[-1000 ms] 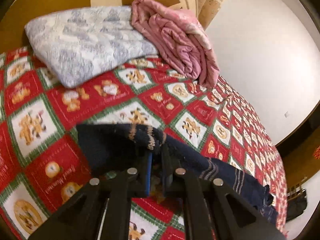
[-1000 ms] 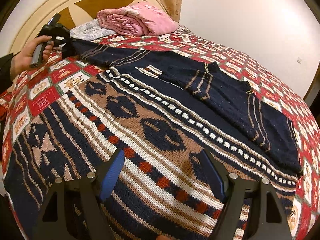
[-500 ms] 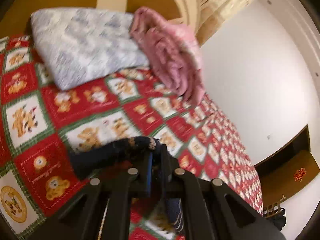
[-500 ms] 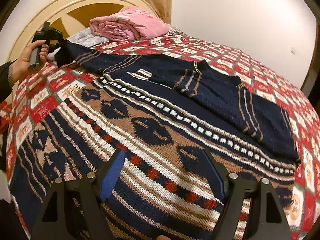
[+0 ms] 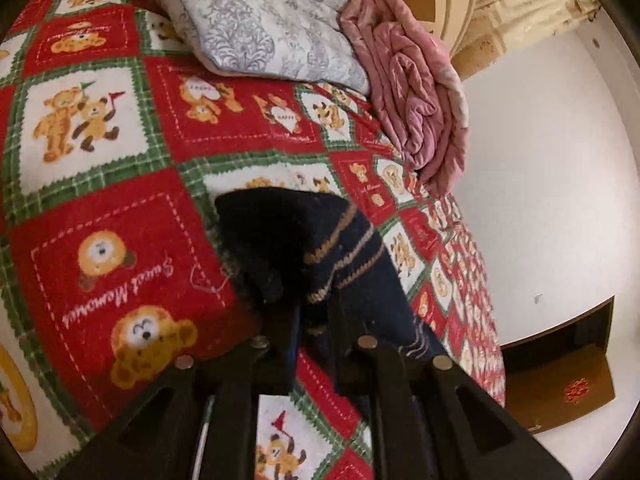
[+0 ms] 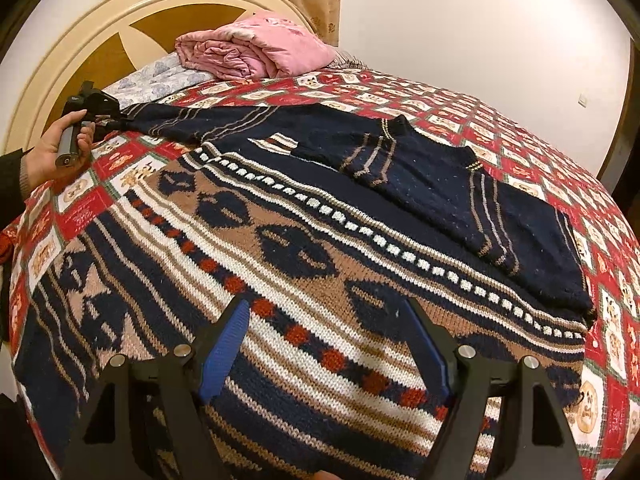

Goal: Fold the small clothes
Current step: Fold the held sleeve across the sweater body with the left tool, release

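Knitted sweater (image 6: 360, 248) spread flat on the bed (image 6: 500, 120), one sleeve held out toward the headboard (image 6: 132, 28).

The sweater lies across the bear-print bedspread, hem nearest the right gripper (image 6: 326, 344), whose jaws stand wide apart just above the patterned knit, holding nothing. The left sleeve (image 6: 208, 124) stretches in a long line toward the headboard side, its cuff (image 5: 288, 240) clamped between the narrow jaws of the left gripper (image 5: 316, 320), gripped by the left hand (image 6: 56, 148). The other sleeve lies folded across the navy chest. Beyond the cuff rest a grey-patterned pillow (image 5: 260, 20) and a folded pink quilt (image 5: 416, 92), touching each other.
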A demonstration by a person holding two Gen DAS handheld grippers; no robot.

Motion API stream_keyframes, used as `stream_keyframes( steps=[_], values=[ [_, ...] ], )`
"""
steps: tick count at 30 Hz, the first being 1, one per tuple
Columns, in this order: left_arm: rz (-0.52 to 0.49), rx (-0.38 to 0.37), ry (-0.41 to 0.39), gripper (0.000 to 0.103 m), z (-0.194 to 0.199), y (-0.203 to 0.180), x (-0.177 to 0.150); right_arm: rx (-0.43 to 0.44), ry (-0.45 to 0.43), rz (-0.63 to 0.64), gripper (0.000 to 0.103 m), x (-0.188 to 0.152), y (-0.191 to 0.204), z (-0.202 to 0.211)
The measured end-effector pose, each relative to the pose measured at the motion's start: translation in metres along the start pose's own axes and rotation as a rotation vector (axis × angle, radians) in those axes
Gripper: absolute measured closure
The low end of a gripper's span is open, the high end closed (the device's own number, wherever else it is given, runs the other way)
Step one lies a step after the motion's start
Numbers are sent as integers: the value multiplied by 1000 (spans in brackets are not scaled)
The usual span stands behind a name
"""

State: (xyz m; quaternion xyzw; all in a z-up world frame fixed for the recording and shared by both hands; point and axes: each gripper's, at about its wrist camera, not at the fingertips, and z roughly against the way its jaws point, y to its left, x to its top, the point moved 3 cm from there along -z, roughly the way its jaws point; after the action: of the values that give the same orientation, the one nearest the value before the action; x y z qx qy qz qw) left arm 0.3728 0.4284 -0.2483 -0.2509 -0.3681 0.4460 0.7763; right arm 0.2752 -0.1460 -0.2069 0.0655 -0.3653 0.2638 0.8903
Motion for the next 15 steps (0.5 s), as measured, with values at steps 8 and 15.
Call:
stream_keyframes(
  steps=[8, 15],
  values=[
    [81, -47, 2, 39, 3, 0, 17, 3, 14, 55, 25, 3, 22, -9],
    [20, -2, -6, 48, -8, -6, 30, -10, 14, 141, 25, 2, 38, -10]
  ],
)
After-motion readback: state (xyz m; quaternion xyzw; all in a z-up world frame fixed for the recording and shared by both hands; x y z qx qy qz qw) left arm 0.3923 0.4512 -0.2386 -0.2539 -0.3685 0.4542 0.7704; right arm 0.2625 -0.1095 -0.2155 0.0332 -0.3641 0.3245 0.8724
